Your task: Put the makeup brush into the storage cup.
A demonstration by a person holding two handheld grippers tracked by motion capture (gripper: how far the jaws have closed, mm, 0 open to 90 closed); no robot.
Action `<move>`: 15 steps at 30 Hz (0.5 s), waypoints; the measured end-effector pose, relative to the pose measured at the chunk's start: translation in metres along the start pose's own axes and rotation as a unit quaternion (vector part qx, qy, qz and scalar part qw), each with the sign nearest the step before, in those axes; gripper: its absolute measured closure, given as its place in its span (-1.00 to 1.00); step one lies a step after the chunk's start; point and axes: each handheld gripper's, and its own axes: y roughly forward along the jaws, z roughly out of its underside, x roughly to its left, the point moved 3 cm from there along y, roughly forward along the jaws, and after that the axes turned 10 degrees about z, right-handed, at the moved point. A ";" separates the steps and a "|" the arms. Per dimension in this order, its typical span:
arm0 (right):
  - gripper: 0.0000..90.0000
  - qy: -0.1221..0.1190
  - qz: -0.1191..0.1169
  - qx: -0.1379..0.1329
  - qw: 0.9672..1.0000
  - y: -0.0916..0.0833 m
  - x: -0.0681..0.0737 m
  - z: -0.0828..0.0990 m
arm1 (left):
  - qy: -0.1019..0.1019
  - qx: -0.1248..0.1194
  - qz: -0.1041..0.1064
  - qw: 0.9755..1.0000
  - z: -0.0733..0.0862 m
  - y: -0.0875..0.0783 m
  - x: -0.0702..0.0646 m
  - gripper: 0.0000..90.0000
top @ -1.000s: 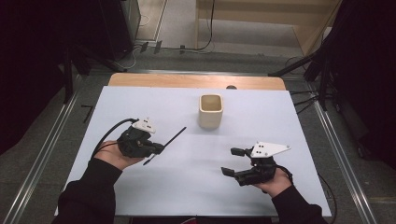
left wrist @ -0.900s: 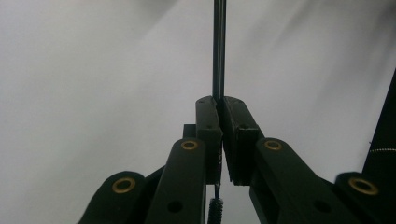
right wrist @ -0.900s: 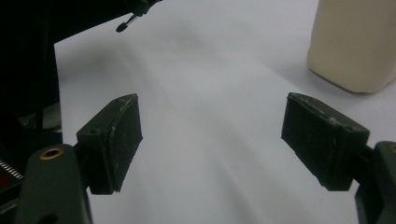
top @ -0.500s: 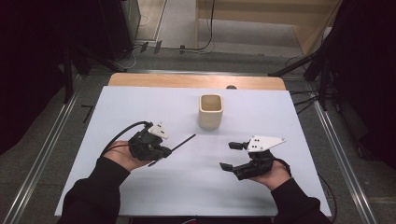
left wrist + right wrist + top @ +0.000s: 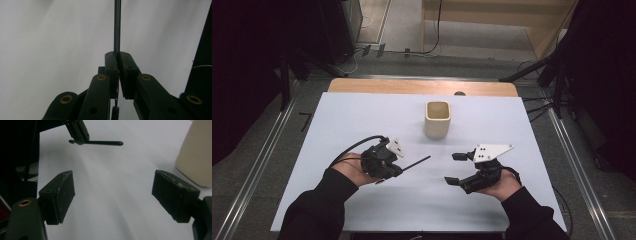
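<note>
A thin black rod [image 5: 417,162] is pinched in my left gripper [image 5: 394,170], which is shut on it at the table's front left. The rod's free end points right and slightly away, toward a cream cup [image 5: 437,119] standing upright mid-table. In the left gripper view the rod [image 5: 117,25] runs straight up out of the shut left gripper [image 5: 118,56]. My right gripper [image 5: 451,168] rests at the front right, open, with nothing between its jaws. The right gripper view looks past its spread pads [image 5: 58,195] to the rod [image 5: 105,143] and the cup [image 5: 197,155].
The white table top [image 5: 362,115] has a wooden strip [image 5: 422,87] along its far edge. Metal rails run along both sides of the table, and cables lie on the floor beyond it. Bare table lies between the two grippers.
My left hand has carried the rod to the right, toward the table's middle. The right hand has stayed about where it was, jaws still spread.
</note>
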 end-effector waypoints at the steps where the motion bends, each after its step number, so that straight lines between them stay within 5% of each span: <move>1: -0.56 -0.002 -0.003 0.002 1.000 0.001 0.001 0.000 | 0.004 0.000 -0.001 1.000 -0.002 0.001 0.000 0.91; 15: -0.48 -0.036 -0.038 0.066 0.996 0.016 0.002 -0.006 | 0.021 0.029 0.049 0.998 -0.014 0.014 0.003 0.91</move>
